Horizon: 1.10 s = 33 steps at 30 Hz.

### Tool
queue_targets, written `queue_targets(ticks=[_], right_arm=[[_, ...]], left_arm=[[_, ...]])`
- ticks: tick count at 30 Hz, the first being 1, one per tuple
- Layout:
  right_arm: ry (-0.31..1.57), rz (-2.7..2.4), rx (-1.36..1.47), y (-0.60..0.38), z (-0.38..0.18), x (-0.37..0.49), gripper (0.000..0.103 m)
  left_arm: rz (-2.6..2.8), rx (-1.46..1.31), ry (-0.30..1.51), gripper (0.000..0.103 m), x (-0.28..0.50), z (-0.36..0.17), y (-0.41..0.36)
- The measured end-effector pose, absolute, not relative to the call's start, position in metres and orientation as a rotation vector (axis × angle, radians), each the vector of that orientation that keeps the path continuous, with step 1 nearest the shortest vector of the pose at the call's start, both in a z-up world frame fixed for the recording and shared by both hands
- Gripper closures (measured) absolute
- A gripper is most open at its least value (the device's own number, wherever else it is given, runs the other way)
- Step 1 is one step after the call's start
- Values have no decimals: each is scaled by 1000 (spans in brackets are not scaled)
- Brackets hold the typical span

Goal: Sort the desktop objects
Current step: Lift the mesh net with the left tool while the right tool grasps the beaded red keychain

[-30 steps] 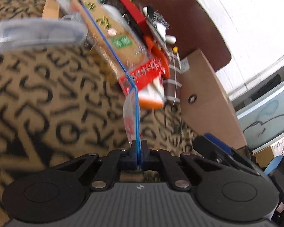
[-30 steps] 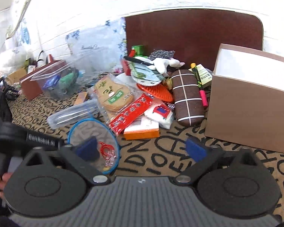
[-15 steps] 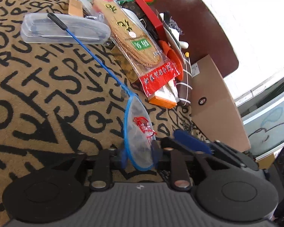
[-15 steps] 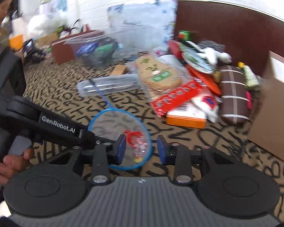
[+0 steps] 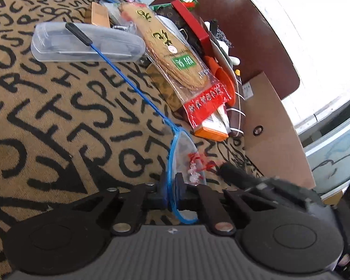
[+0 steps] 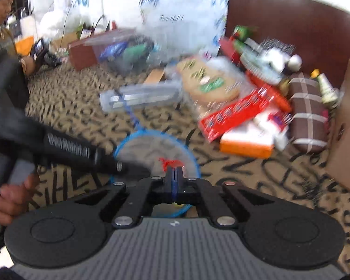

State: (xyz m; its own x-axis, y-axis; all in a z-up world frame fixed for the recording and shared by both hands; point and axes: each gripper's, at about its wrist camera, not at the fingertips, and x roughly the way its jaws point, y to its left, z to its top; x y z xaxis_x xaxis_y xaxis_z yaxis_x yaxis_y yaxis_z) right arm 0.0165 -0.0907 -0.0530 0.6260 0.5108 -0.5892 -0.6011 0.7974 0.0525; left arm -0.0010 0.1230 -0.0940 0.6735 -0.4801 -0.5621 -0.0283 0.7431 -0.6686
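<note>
The counter (image 5: 46, 107) wears a tan cloth printed with black letters. A brown cardboard box (image 5: 273, 130) stands at its right side, and a heap of packets (image 5: 175, 65) lies between the box and a clear plastic case (image 5: 86, 44) toward the far edge. In front of the heap, on the open middle of the cloth, is a small blue net (image 5: 182, 154) with a round hoop; its thin handle runs back so the black grip lies over the clear case. A red-strung trinket (image 5: 194, 170) sits in the mesh.

The left tool (image 5: 171, 191) is clenched on the hoop's near rim, the blue wire pinched between its pads. The right tool (image 6: 173, 177) is clenched too, pads pressed together at the red string in the mesh, though blur hides exactly what they pinch.
</note>
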Motion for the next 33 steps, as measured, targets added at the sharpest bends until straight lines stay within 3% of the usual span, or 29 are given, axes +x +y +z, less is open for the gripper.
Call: queue_targets(ticks=[12, 16, 17, 18, 19, 20, 24, 25, 27, 31, 32, 33], right_arm=[[578, 448, -55, -174, -30, -13, 103], [680, 425, -51, -179, -51, -9, 103], [702, 425, -60, -177, -55, -9, 102], [714, 432, -73, -175, -58, -10, 91], [722, 438, -85, -172, -61, -10, 65], [723, 440, -99, -169, -64, -11, 54], [707, 438, -138, -161, -70, -13, 37], [713, 432, -141, -159, -72, -11, 28], [718, 420, -151, -157, -75, -9, 22], [746, 437, -129, -154, -83, -4, 22], [748, 455, -124, -153, -85, -4, 22], [747, 474, -121, -152, -86, -5, 23]], left_arm=[[-367, -557, 851, 100, -19, -85, 100], [-330, -642, 855, 87, -16, -89, 104], [-325, -668, 848, 75, -15, -89, 106], [-322, -693, 835, 61, -15, -89, 108], [-318, -712, 821, 56, -14, -88, 109], [-308, -724, 809, 48, -14, -87, 109], [-266, -765, 791, 37, -7, -85, 109], [-257, -771, 789, 37, -3, -84, 109], [-242, -769, 775, 36, 4, -84, 109], [-227, -726, 770, 43, 17, -82, 106], [-223, -692, 773, 56, 19, -81, 104], [-221, -657, 782, 76, 20, -80, 101]])
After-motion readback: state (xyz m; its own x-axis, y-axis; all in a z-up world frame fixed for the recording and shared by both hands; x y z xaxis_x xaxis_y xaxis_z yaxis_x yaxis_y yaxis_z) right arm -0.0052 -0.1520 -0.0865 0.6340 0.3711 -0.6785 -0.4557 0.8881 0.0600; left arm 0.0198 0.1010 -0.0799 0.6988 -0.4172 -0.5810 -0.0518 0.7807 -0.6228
